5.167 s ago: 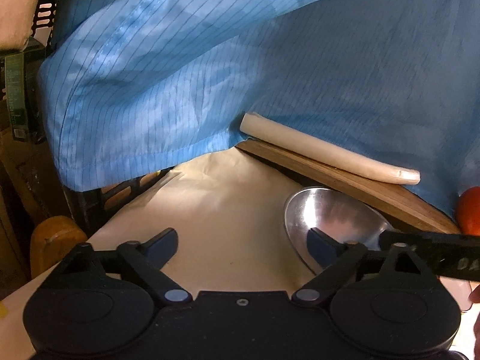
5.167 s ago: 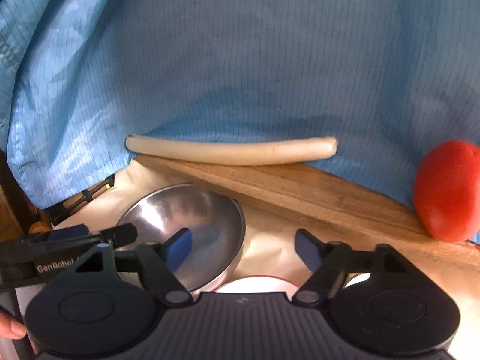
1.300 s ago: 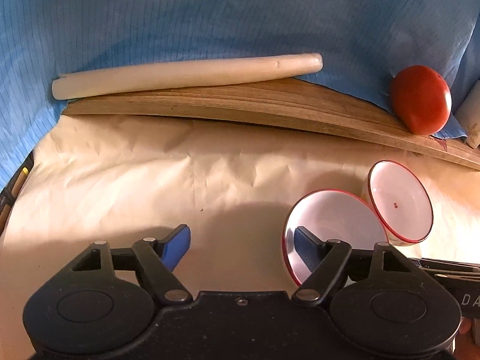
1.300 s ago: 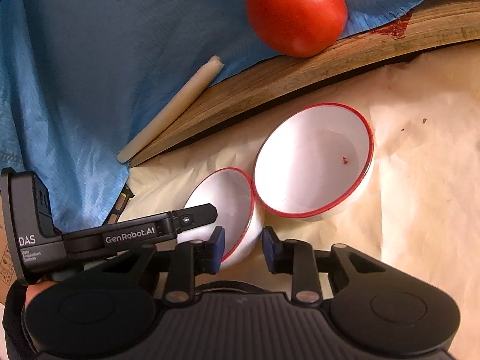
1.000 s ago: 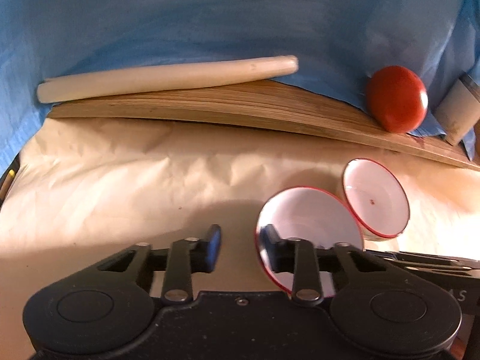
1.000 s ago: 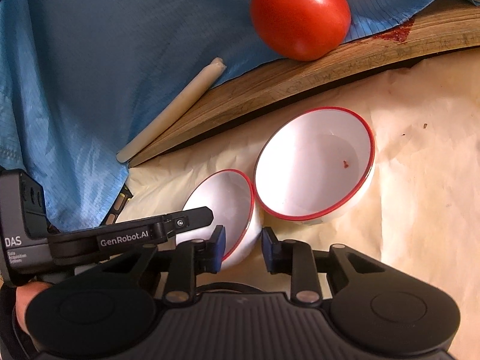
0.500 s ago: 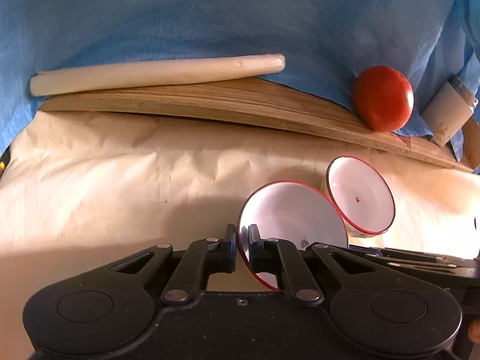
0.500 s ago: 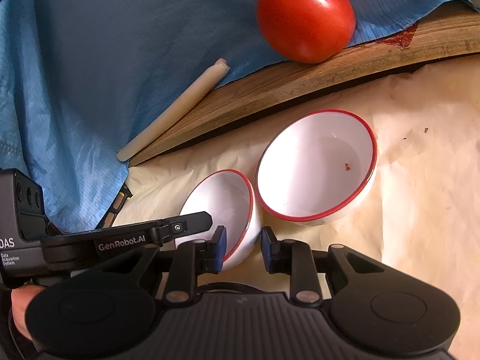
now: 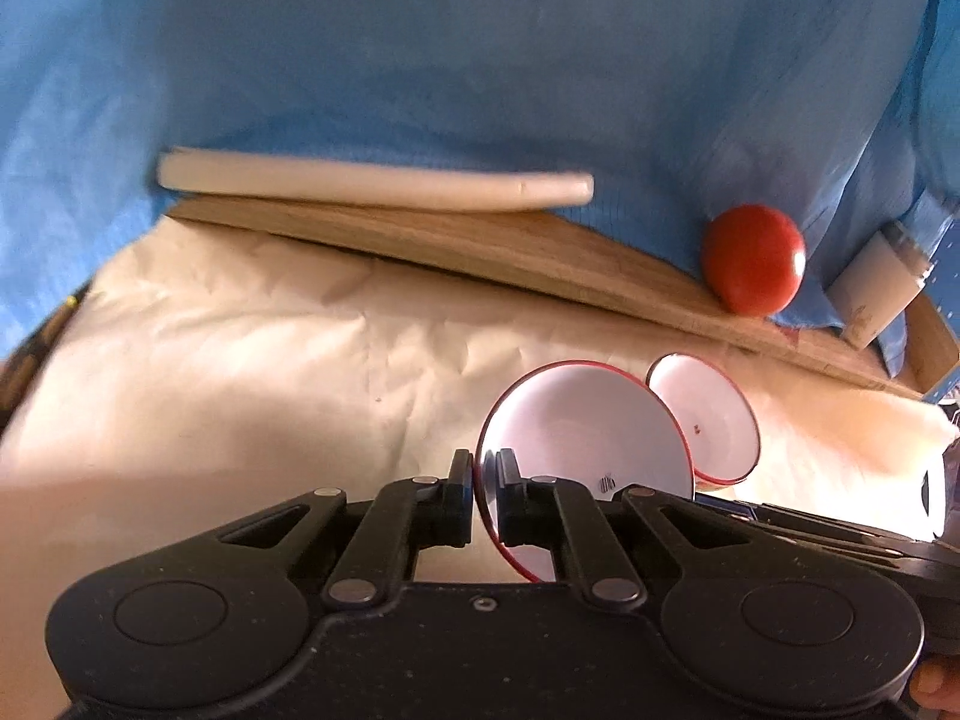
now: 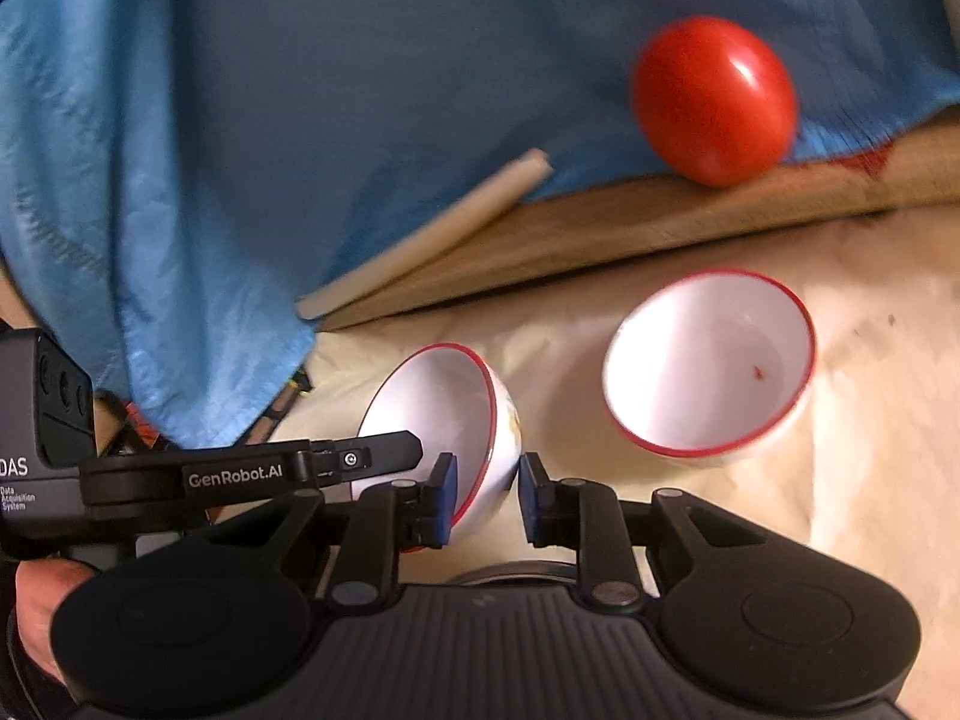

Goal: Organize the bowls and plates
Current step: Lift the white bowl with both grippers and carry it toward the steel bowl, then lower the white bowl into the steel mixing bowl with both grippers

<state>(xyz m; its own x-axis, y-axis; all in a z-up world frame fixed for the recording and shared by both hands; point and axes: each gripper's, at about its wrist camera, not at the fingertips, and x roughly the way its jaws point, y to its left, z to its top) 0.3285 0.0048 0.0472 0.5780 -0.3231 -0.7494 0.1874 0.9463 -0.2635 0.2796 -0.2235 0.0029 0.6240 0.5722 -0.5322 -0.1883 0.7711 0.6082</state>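
Observation:
Two white bowls with red rims are in view. My left gripper (image 9: 485, 489) is shut on the rim of the nearer bowl (image 9: 585, 450), which is tilted and lifted off the paper. My right gripper (image 10: 483, 495) straddles the other side of that same bowl (image 10: 435, 414), with one finger inside the rim and one outside and a small gap showing; its grip is unclear. The second bowl (image 10: 708, 363) sits upright on the cream paper to the right; it also shows in the left wrist view (image 9: 711, 423).
A wooden board (image 9: 480, 246) edges the paper at the back, with a white stick (image 9: 372, 183) and a red tomato (image 10: 714, 99) on it. Blue cloth (image 10: 300, 90) hangs behind. A white cylinder (image 9: 879, 285) stands at the far right. A metal rim (image 10: 510, 573) shows under my right gripper.
My left gripper closed on the near bowl's rim. The bowl has been raised and drawn away from the second bowl. The right gripper's fingers have opened slightly.

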